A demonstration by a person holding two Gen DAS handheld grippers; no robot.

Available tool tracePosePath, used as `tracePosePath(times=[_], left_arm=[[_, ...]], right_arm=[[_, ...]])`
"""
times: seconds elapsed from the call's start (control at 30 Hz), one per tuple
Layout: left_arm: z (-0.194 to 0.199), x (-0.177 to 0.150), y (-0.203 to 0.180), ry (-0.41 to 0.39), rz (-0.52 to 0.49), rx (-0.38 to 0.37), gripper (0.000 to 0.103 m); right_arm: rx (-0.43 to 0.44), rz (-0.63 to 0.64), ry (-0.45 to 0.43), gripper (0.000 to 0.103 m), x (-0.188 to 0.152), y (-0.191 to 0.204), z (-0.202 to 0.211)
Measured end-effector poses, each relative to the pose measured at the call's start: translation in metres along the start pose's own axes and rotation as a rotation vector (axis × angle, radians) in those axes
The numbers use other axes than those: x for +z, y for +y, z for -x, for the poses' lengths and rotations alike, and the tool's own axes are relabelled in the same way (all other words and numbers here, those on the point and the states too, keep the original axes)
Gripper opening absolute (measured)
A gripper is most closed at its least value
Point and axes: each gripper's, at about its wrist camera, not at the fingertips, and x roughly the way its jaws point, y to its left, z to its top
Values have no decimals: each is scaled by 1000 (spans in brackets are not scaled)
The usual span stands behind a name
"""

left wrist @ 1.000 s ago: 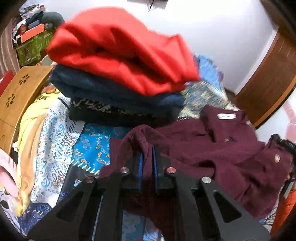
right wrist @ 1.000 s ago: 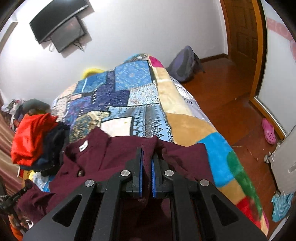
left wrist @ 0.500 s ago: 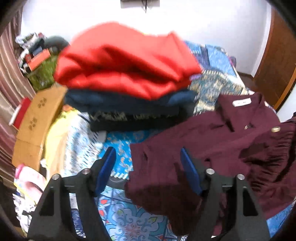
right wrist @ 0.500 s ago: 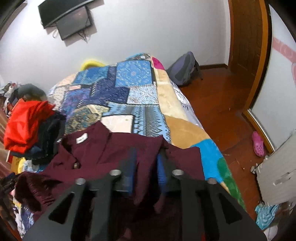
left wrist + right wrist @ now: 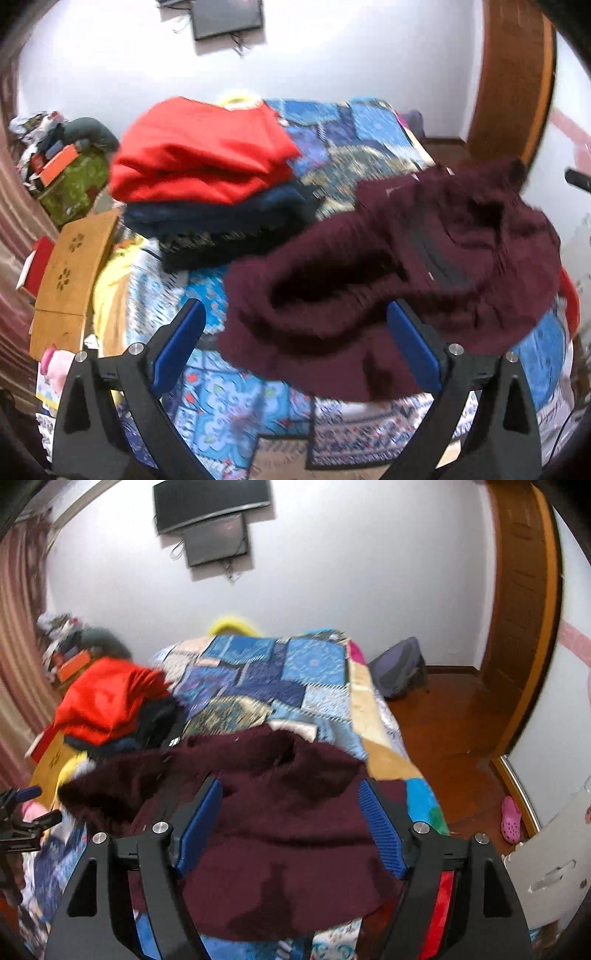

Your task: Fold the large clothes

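A maroon garment (image 5: 388, 266) lies loosely heaped on the patchwork bed cover (image 5: 362, 147); it also shows in the right wrist view (image 5: 280, 834). My left gripper (image 5: 295, 347) is open, its blue pads wide apart at the garment's near edge. My right gripper (image 5: 290, 827) is open too, with the garment lying between and beyond its pads. Neither gripper holds the cloth. A stack of folded clothes with a red one (image 5: 199, 158) on top sits on the bed to the left.
A wooden board (image 5: 70, 273) and cluttered shelves (image 5: 55, 158) are at the left bed side. A grey backpack (image 5: 400, 668) lies on the wooden floor by the door (image 5: 517, 613). A pink shoe (image 5: 511, 818) is on the floor at right. A TV (image 5: 210, 506) hangs on the wall.
Both grippers were shut on the maroon garment a second ago. They have opened and let it go, and the garment has dropped into a loose heap on the bed.
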Motion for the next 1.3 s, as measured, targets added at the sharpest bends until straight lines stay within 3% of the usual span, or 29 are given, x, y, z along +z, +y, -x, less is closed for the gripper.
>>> tracePosePath(times=[0.2, 0.4, 0.6, 0.77, 0.93, 1.13, 1.3], left_arm=[[-37, -19, -23, 96, -62, -18, 99], [-82, -12, -3, 183, 29, -54, 99], [-128, 18, 20, 235, 124, -121, 99], [-168, 41, 23, 267, 136, -100, 99], [-191, 48, 26, 272, 165, -89, 99], [-190, 33, 26, 276, 184, -99, 99], [-170, 11, 33, 307, 219, -143, 99]], right_arm=[[63, 72, 120, 73, -20, 24, -30], [128, 92, 263, 73, -30, 37, -76], [130, 105, 329, 73, -27, 31, -120], [-37, 61, 324, 72, -12, 1, -150], [-3, -64, 337, 72, -11, -26, -158], [-54, -34, 312, 73, -13, -15, -145], [-4, -59, 294, 73, -11, -10, -126]])
